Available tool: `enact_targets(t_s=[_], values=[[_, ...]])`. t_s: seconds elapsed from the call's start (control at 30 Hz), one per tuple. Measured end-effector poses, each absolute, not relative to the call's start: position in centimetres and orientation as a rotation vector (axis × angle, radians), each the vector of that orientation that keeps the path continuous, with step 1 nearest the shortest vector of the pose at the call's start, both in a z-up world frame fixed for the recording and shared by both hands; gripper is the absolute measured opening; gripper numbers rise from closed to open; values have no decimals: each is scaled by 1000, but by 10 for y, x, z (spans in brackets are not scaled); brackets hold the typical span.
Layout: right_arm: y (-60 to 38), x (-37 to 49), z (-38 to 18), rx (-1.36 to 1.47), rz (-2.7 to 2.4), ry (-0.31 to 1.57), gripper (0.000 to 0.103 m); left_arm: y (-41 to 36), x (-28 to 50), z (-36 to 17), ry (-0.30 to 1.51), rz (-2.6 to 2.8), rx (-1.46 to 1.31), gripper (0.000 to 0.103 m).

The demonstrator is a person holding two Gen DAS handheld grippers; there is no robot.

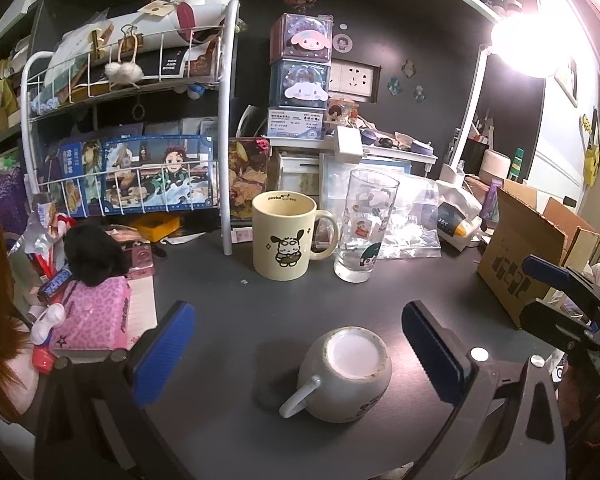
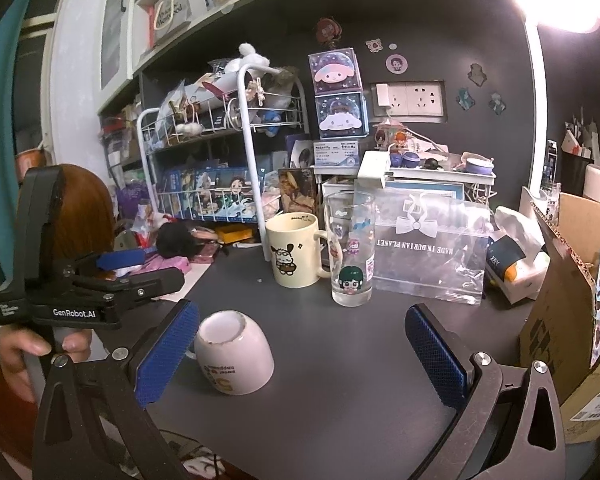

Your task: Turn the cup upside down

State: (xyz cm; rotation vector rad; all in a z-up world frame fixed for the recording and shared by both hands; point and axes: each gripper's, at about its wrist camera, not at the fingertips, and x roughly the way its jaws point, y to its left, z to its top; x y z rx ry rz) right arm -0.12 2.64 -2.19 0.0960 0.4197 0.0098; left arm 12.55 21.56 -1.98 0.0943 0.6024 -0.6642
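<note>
A white mug (image 1: 346, 376) stands upside down on the dark desk, its base up and its handle toward the near left. It also shows in the right wrist view (image 2: 236, 354). My left gripper (image 1: 300, 352) is open, its blue pads wide on either side of the mug, not touching it. My right gripper (image 2: 302, 354) is open and empty, with the mug just inside its left pad (image 2: 166, 354). A cream mug (image 1: 284, 236) and a tall printed glass (image 1: 366, 226) stand upright farther back; both also show in the right wrist view, the mug (image 2: 294, 252) and the glass (image 2: 350, 250).
A white wire rack (image 1: 132, 128) full of boxes stands at the back left. A pink pouch (image 1: 90, 314) and snacks lie at the left. A cardboard box (image 1: 532, 256) stands at the right. A clear bag (image 2: 428, 248) leans behind the glass. A lamp (image 1: 528, 44) glares at upper right.
</note>
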Motion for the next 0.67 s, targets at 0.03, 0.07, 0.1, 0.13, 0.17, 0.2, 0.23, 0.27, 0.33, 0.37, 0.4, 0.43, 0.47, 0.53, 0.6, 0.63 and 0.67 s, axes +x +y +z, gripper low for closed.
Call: enact_targets(t_s=[0.03,0.07,0.1,0.13,0.17,0.2,0.23,0.27,0.33,0.37,0.4,0.43,0.47,0.53,0.6,0.63,0.67], values=[[26,-1,-22,101,11,419,103,215,125,-19,601,-665,94,102],[27,-1,-22,103,11,419,103,215,125,-19,600,-665,94,102],[29,-1,-23,104,11,420,103,215,125,-19,600,-665,96,102],[26,-1,-22,100,10,419,103,215,125,-19,600,-664,95,102],[27,-1,-23,101,9,421,103,215,125,-19,600,-664,95,102],[27,-1,-23,102,10,421,103,215,125,-19,600,-665,94,102],[25,-1,-23,102,12,420,103,215,125,-19,600,-665,95,102],[26,-1,-23,103,13,421,103,215,125,-19,600,-664,95,102],[26,-1,-24,103,12,420,103,215,125,-19,599,-666,95,102],[26,-1,-24,104,12,421,103,214,125,-18,598,-666,96,102],[27,-1,-24,103,12,421,103,214,124,-18,599,-665,95,102],[26,-1,-24,105,10,421,103,214,124,-18,598,-665,95,102],[27,-2,-24,105,9,421,103,214,124,-18,599,-665,96,102],[26,-1,-24,106,11,421,103,214,124,-18,599,-664,95,102],[27,-1,-24,107,11,422,103,214,124,-18,599,-665,96,102],[25,-1,-24,106,11,421,103,214,124,-18,599,-664,97,102],[26,-1,-24,106,11,421,103,214,124,-18,600,-663,98,102]])
